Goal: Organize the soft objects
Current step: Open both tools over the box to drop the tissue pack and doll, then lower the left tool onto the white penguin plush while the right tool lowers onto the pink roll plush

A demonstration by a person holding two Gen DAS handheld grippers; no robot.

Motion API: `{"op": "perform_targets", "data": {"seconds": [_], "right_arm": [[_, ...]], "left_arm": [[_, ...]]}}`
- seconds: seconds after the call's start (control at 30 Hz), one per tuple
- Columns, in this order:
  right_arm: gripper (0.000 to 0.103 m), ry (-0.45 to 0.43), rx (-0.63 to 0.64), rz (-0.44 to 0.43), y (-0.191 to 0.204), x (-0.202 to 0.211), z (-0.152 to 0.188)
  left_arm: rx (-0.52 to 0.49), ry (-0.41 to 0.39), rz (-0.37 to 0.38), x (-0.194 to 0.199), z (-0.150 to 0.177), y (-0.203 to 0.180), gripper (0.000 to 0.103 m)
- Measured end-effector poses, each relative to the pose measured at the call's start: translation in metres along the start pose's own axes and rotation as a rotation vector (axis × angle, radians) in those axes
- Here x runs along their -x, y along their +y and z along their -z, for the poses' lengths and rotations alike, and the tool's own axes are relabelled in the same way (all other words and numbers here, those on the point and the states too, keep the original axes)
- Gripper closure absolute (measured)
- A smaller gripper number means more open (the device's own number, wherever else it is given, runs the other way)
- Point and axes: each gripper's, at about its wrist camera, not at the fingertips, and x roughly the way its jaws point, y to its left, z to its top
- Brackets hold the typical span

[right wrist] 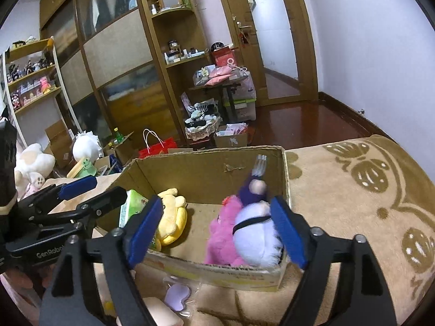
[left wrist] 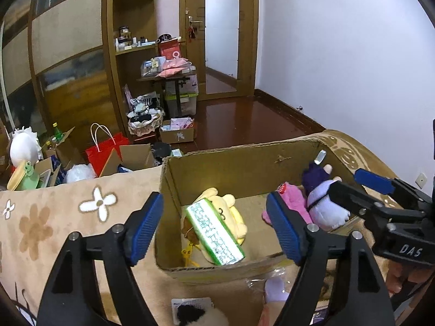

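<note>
An open cardboard box (left wrist: 231, 160) (right wrist: 206, 171) sits on a beige flowered blanket (left wrist: 49, 217). Inside lie a yellow plush (left wrist: 233, 212) (right wrist: 174, 217), a green-and-white tissue pack (left wrist: 214, 233) (right wrist: 133, 203), a pink plush (left wrist: 296, 203) (right wrist: 220, 239) and a white-and-purple plush (left wrist: 326, 203) (right wrist: 255, 239). My left gripper (left wrist: 214, 228) (right wrist: 92, 190) is open and empty above the box's near left part. My right gripper (right wrist: 217, 231) (left wrist: 350, 184) is open and empty above the box's near right, its jaws either side of the pink and white plushes.
In front of the box lie a bagged lilac item (right wrist: 176, 296) (left wrist: 274, 290) and a black-and-white plush (left wrist: 201, 315). Beyond the blanket the floor holds a red bag (left wrist: 106, 152), boxes, white plushes (right wrist: 32, 163) and shelving. Dark wood floor (left wrist: 244, 119) lies toward the door.
</note>
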Motion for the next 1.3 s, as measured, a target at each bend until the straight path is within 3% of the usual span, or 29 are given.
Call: {"op": "perform_targets", "data": {"seconds": [0.07, 0.3, 0.63, 0.97, 1.3], "right_arm": [[0.013, 0.001, -0.001, 0.004, 0.002, 0.005, 0.0], [0.002, -0.004, -0.014, 0.01, 0.004, 0.023, 0.003], [0.002, 0.035, 0.002, 0.051, 0.013, 0.05, 0.019], [0.002, 0.07, 0.027, 0.105, 0.024, 0.079, 0.034], [0.002, 0.094, 0.055, 0.113, 0.039, 0.09, 0.053]], "left_arm": [[0.041, -0.001, 0.0, 0.006, 0.002, 0.006, 0.015], [0.081, 0.015, -0.013, 0.028, 0.009, 0.02, 0.015], [0.093, 0.12, -0.038, 0.055, 0.022, 0.025, 0.015], [0.088, 0.172, -0.098, 0.083, 0.04, 0.027, 0.015], [0.067, 0.237, -0.123, 0.084, 0.052, 0.025, 0.015]]}}
